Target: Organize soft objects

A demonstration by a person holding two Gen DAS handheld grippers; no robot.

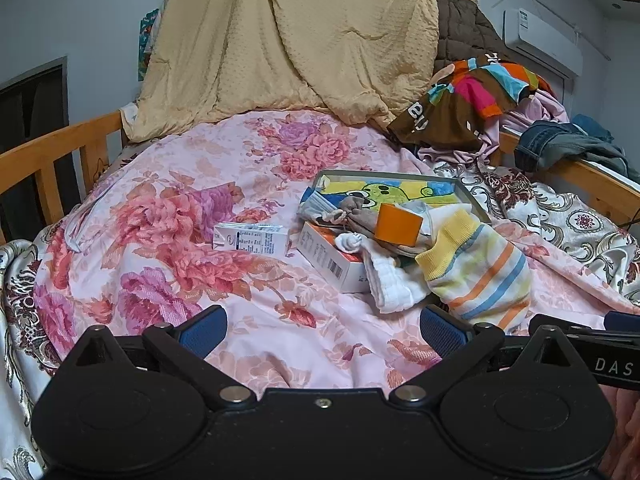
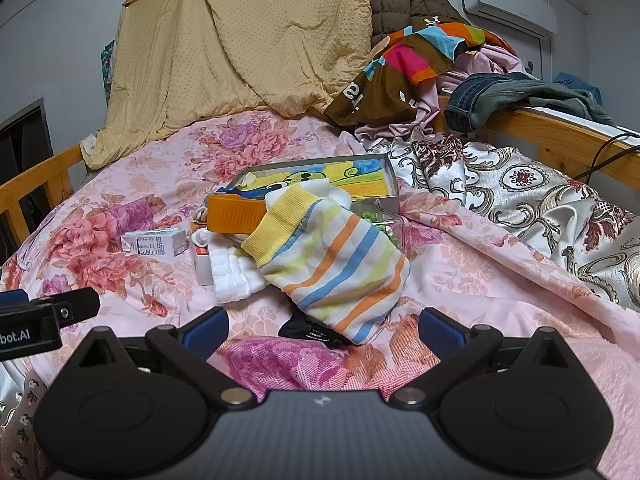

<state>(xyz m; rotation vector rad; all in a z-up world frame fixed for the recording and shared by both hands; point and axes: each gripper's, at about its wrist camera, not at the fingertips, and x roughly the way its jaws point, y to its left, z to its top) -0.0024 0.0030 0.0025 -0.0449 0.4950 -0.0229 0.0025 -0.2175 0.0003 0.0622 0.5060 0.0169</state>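
A wooden-railed bed fills both views, spread with a pink floral quilt under grey walls with a white air conditioner mounted far right. A large pale-yellow dotted blanket hangs at the far end, and to its right is a heap of clothes topped by a brown garment with bright colour patches, with blue jeans draped over the right rail. A silver and maroon patterned brocade cover lies along the right side. Near the middle of the quilt sits a shallow grey tray with a green cartoon picture, and against its near edge is a jumble of small things: a striped yellow, orange and blue knitted sock lying slanted over a folded white cloth, a white and orange cardboard box, and an orange plastic piece. A small white milk carton lies on its side just left of the jumble, apart from it. The left gripper and right gripper both hover low over the near quilt with jaws spread wide and nothing between them; the sock's toe lies just beyond the right one.
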